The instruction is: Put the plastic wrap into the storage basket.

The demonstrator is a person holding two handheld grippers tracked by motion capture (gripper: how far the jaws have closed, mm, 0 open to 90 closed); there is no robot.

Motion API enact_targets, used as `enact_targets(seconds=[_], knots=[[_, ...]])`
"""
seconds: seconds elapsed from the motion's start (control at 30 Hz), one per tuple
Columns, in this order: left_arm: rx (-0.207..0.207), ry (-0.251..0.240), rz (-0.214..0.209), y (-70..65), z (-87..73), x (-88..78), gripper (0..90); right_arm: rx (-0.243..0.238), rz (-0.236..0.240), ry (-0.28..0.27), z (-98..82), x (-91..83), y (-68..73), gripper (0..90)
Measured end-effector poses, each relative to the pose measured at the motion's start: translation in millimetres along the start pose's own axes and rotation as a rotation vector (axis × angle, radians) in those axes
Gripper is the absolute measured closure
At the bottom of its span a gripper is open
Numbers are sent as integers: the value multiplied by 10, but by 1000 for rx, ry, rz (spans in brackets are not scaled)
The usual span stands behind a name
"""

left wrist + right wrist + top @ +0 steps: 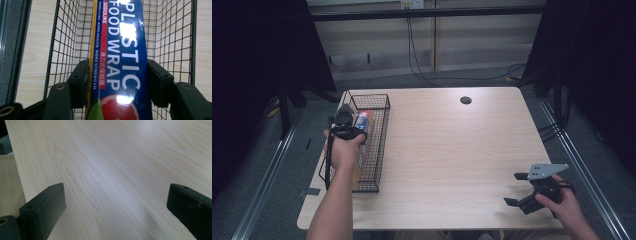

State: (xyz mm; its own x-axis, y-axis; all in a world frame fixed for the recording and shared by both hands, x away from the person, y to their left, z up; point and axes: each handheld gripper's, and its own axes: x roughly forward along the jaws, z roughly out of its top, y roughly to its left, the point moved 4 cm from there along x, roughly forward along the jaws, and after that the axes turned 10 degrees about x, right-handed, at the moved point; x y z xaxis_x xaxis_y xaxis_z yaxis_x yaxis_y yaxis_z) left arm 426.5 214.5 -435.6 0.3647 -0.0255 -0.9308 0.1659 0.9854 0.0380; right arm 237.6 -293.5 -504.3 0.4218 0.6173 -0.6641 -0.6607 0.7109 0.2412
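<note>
A long blue box of plastic wrap (120,60) sits inside a black wire basket (379,145). The basket is at the left side of the high view, on a light wooden table (452,150). The box lies the long way, the same way the basket runs, so it fits between the wire walls. In the high view a bit of the box peeks out in the upper part of the basket, just past the hand.

The left gripper (346,122) reaches down into the basket from above. In the left gripper view its two black jaws press on the two long sides of the box, one jaw on each side. They are clamped on the box, as wide apart as the box itself. Holding the narrow sides is a good way to grab a long, thin box, I think. It looks like the box is being put in the basket or taken out, but I cannot tell which.

The right gripper (524,192) is at the lower right of the high view, well apart from the basket. It rests low by the table edge. In the right gripper view its jaws stand wide apart, with bare table wood between them. It holds nothing and seems to be waiting.
</note>
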Motion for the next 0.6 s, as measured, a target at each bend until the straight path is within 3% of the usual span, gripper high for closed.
enact_targets(seconds=[0.23, 0.6], knots=[[21, -5, 6, -19, -14, 4, 407, -3, -3, 1, 1, -6, 1, 18], [18, -83, -35, -70, 61, -222, 255, -1, 0, -5, 5, -16, 9, 18]])
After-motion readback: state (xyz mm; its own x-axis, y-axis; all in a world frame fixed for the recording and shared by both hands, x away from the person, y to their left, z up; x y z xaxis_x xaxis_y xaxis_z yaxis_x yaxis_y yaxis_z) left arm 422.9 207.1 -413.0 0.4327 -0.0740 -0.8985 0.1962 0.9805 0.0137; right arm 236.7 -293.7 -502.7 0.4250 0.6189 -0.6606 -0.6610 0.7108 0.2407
